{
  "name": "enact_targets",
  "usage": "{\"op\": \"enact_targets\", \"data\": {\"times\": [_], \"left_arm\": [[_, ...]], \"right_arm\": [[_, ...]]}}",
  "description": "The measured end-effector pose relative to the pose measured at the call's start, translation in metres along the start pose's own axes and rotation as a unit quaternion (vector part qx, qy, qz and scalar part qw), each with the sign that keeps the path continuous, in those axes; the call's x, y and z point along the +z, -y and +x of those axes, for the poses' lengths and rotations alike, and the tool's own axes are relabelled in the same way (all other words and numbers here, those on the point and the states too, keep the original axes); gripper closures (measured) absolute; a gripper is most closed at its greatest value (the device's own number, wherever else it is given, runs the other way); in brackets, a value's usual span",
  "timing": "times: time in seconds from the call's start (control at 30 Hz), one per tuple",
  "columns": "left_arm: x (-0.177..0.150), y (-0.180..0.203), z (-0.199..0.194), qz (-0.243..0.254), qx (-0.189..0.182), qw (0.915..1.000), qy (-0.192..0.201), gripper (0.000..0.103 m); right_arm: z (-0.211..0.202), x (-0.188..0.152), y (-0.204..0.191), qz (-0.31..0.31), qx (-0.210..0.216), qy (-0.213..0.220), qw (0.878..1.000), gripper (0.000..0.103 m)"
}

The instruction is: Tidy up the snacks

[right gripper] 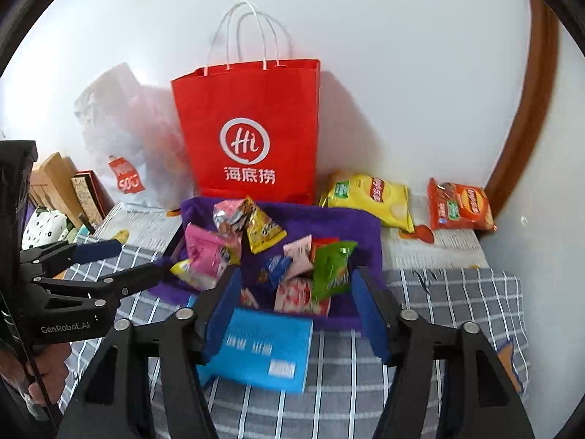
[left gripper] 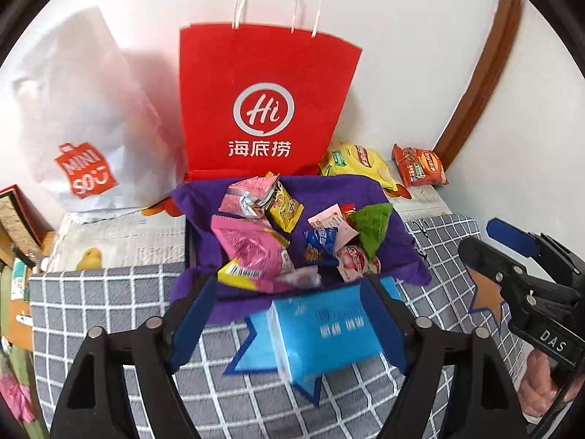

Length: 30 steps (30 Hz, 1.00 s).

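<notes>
Foil snack packets [left gripper: 256, 241] piled on purple cloth [left gripper: 398, 259] before red bag [left gripper: 263, 109] | judged light, crinkly, slippery; sealed edges advised | left tongs [left gripper: 289, 314], right tongs [right gripper: 296, 311] spread, nothing held.

Red paper bag [left gripper: 263, 109]; purple cloth [left gripper: 395, 256]; grey-white checked tablecloth [left gripper: 109, 311]; light blue packet [left gripper: 325, 333]; yellow chip bag [right gripper: 369, 197].

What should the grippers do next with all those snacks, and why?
Probably lower the right gripper onto the green packet just ahead of it. Both grippers look open and empty, the small snacks still lie jumbled on the purple cloth, and the red paper bag stands open behind them, a likely place to drop them.
</notes>
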<state>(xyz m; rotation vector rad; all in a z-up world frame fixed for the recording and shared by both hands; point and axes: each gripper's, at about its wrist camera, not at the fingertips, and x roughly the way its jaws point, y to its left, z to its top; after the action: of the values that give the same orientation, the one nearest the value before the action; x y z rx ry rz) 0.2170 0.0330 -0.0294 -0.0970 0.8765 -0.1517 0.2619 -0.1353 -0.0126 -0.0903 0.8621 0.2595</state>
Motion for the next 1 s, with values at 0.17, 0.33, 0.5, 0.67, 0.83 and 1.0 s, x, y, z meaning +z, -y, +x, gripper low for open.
{"op": "enact_targets", "data": {"times": [0.17, 0.33, 0.5, 0.67, 0.83, 1.0], "left_arm": [[-0.022, 0.010, -0.027, 0.011, 0.011, 0.9998, 0.015, 0.018], [-0.046, 0.013, -0.052, 0.009, 0.027, 0.9992, 0.029, 0.013], [-0.066, 0.015, -0.075, 0.012, 0.031, 0.9986, 0.041, 0.010], [-0.080, 0.019, -0.096, 0.017, 0.060, 0.9962, 0.060, 0.010], [-0.090, 0.020, -0.108, 0.009, 0.051, 0.9965, 0.066, 0.010], [-0.095, 0.024, -0.115, 0.005, 0.052, 0.9960, 0.072, 0.010]], "right_arm": [[-0.029, -0.027, -0.013, -0.014, -0.006, -0.007, 1.000, 0.036], [-0.049, -0.056, -0.018, -0.007, -0.013, -0.009, 1.000, 0.019], [-0.069, -0.082, -0.017, 0.010, -0.019, -0.002, 1.000, 0.012], [-0.089, -0.096, -0.021, 0.008, -0.035, 0.016, 0.999, 0.005], [-0.100, -0.101, -0.023, 0.002, -0.047, 0.019, 0.999, 0.004], [-0.107, -0.104, -0.021, 0.008, -0.046, 0.023, 0.999, 0.004]]}}
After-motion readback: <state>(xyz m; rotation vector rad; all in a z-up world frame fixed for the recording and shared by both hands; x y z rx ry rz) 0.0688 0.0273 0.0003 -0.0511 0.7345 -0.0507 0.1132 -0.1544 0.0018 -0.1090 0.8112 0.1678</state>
